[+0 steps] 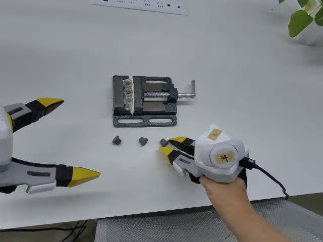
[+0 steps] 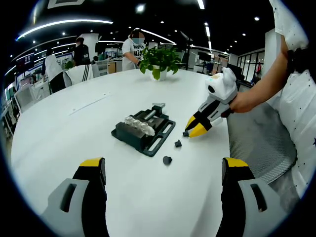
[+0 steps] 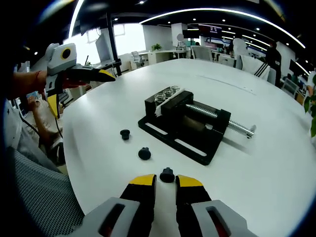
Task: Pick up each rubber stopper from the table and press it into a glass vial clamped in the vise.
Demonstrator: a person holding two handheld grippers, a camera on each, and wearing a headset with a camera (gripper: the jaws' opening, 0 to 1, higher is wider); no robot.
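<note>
A black vise [image 1: 146, 103] stands mid-table and clamps clear glass vials [image 1: 128, 94] in a row at its left end. Three dark rubber stoppers lie in front of it: left [image 1: 116, 140], middle [image 1: 143, 141], right [image 1: 164, 142]. My right gripper [image 1: 170, 145] is low over the table, narrowly open. The right stopper [image 3: 167, 175] sits just ahead of its yellow tips, between them and untouched. The other stoppers [image 3: 144, 153] [image 3: 125, 134] and the vise [image 3: 187, 123] lie beyond. My left gripper [image 1: 74, 138] hovers wide open at the left, holding nothing, facing the stoppers [image 2: 167, 160].
A white power strip [image 1: 146, 5] lies at the table's far edge, and a potted plant [image 1: 303, 17] stands at the far right. The right gripper's cable [image 1: 267, 174] trails toward the near table edge. People stand in the background beyond the plant [image 2: 158, 59].
</note>
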